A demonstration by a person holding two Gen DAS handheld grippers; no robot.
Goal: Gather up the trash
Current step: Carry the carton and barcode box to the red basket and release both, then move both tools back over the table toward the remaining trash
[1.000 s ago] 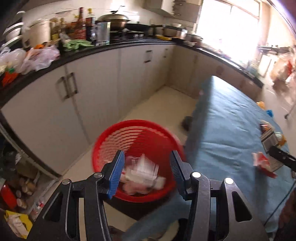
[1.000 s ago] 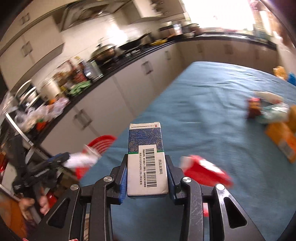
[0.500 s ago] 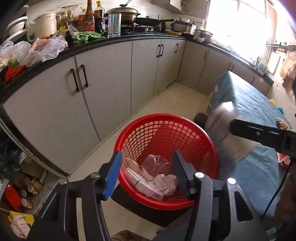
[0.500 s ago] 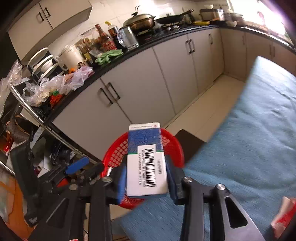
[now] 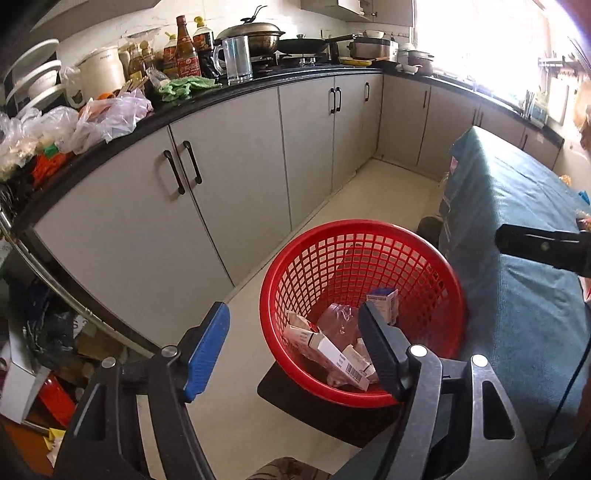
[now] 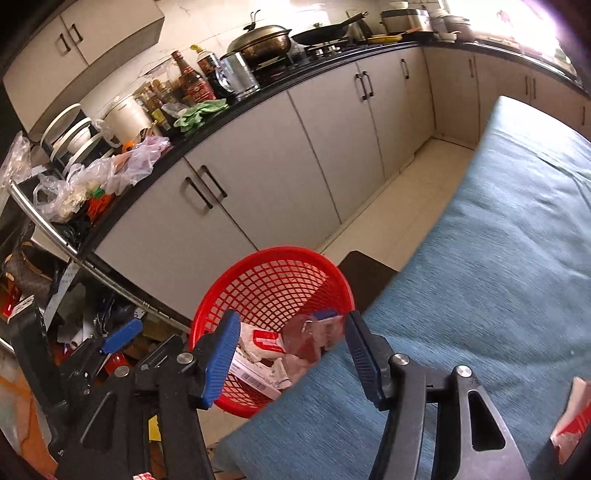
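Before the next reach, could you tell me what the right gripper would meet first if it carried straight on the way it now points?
Probably the trash in the red basket; the open right gripper points into it, though depth is uncertain.

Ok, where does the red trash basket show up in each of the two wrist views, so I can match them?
Left wrist view: red basket sits right of centre in the lower half, on the floor, behind the right finger of the left tongs.
Right wrist view: the basket is lower centre, behind the open right tongs, at the blue table's edge.
Shared landmark: the lidded wok on the counter.
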